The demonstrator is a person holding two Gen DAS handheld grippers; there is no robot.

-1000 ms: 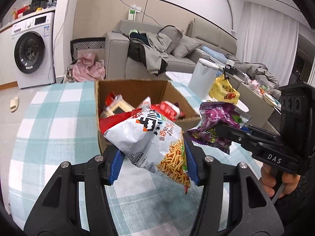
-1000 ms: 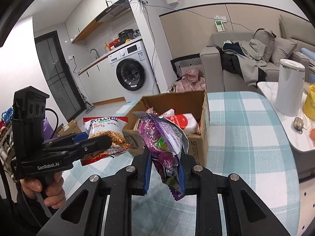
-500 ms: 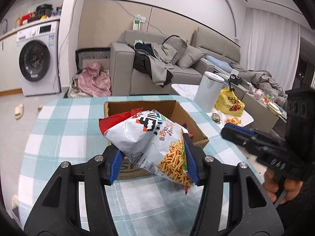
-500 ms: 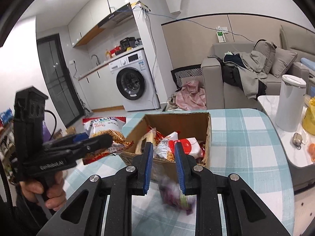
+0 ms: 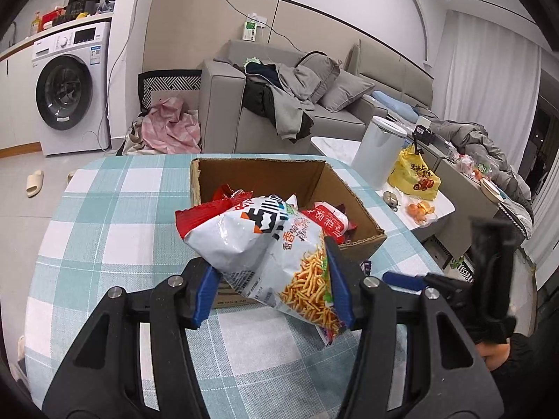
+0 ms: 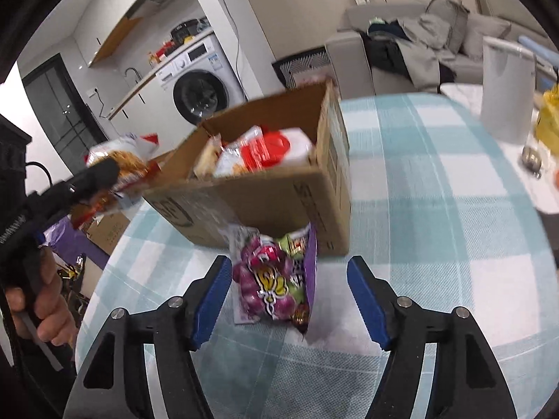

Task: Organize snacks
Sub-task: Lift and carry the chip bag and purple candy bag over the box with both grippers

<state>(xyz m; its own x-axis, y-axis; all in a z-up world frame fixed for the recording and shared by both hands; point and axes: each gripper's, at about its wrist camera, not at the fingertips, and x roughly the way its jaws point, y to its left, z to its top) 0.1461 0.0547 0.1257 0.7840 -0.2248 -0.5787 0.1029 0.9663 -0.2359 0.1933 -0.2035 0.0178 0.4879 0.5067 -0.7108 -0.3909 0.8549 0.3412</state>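
- Blue pads of the left gripper (image 5: 272,279) pinch a white snack bag (image 5: 269,248) printed with orange sticks and sealed with a red top edge; the bag hangs in the air just in front of the cardboard box (image 5: 353,206), its red end over the near wall.
- Cardboard, open at the top, the box stands on the table (image 5: 104,216) under a teal and white checked cloth; inside lie a red and white packet (image 5: 328,221) and a few other wrappers.
- Wide apart, the blue fingers of the right gripper (image 6: 290,300) grip nothing.
- Purple and pink, a second snack bag (image 6: 276,279) lies on the cloth between those spread fingers, touching neither, with its far end against the near wall of the box.
- From the right wrist view the white bag shows at the left, blurred, beside the box and clamped in the left gripper, whose handle sits in the person's left hand (image 6: 42,300).
- From the left wrist view the right gripper appears low at the right, close to the table edge.
- Grey, a sofa (image 5: 314,104) piled with clothes stands beyond the table, with a washing machine (image 5: 70,87) to the left and a white bin (image 5: 380,153) beside a yellow bag (image 5: 415,174) to the right.
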